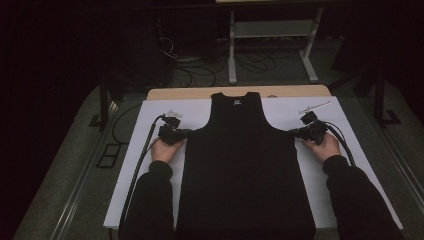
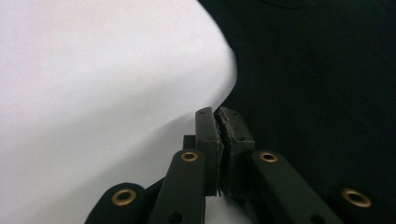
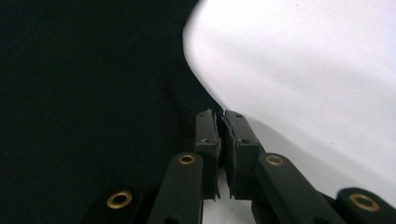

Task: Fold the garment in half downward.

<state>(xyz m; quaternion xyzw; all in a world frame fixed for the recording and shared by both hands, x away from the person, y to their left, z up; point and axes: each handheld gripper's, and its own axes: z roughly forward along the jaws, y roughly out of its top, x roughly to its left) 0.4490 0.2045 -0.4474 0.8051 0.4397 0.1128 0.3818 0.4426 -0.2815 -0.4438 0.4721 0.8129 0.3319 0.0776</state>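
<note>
Gripper views: vest [image 2: 317, 70] hem between jaws (pinched).

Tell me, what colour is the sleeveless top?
Plain black sleeveless top, best seen in the high view.

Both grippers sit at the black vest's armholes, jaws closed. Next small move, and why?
Probably lift both edges slightly and fold them inward. The left gripper and right gripper are each shut at the armhole edge of the black vest, which lies flat and spread on the white sheet; symmetric holds suit a fold.

Left tool [image 1: 188, 133] jaws pressed together; right tool [image 1: 293, 132] likewise; both forearms low, inward-pointing.
</note>
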